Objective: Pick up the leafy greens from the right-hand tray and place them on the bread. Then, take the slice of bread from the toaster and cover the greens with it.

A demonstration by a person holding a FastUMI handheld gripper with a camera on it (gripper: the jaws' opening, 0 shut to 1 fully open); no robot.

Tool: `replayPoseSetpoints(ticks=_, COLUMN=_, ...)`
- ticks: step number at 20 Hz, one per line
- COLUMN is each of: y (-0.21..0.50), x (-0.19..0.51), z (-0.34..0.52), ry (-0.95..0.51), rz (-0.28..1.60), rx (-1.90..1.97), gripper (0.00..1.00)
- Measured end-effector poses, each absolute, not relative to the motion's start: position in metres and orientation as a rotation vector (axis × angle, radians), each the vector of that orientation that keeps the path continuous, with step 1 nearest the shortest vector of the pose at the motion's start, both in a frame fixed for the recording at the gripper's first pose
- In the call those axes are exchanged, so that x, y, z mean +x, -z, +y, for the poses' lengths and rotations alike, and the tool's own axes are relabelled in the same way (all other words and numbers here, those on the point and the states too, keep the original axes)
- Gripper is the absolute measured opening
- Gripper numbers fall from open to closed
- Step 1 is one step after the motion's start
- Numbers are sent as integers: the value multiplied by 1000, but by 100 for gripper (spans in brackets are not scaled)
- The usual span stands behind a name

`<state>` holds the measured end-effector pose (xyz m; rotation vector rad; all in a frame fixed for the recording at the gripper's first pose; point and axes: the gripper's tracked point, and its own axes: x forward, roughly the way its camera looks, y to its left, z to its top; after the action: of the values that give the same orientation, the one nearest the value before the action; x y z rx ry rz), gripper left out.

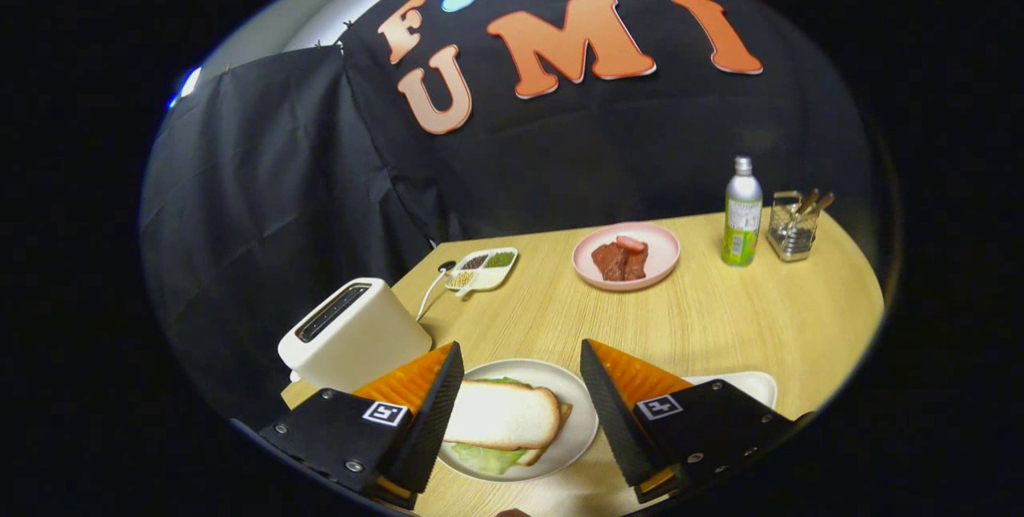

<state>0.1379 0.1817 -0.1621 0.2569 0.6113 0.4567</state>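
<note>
- The gripper [522,357] hangs over the plate [580,413], tilted down at the table [720,317]; its fingers are spread wide and grasp nothing.
- Between them on the plate lies the top slice [500,414] on the greens [488,458], with a second slice [552,429] underneath.
- The left finger hides the plate's near side; the greens show as a fringe at the front and a sliver behind.
- A white tray [748,383] is mostly hidden behind the right finger.
- One toaster [352,331] stands left of the plate, slot empty as far as it shows.
- Beyond: one pink plate [660,261] of meat, one bottle [742,213], one wire holder [792,229], one divided dish [482,269].
</note>
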Motion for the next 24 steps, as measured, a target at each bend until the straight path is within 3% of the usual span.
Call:
replayPoseSetpoints(ticks=3, y=116, x=145, z=156, ry=-367, rz=432, rx=180, gripper=94)
replayPoseSetpoints(ticks=9, y=33, x=143, z=115, ry=-210, rz=158, rx=39, gripper=96)
replayPoseSetpoints(ticks=15, y=11, x=116, z=101, ry=-108, rz=66, rx=6, gripper=98)
replayPoseSetpoints(ticks=24, y=6, x=93, z=106, ry=-122, rz=-8, rx=34, gripper=98)
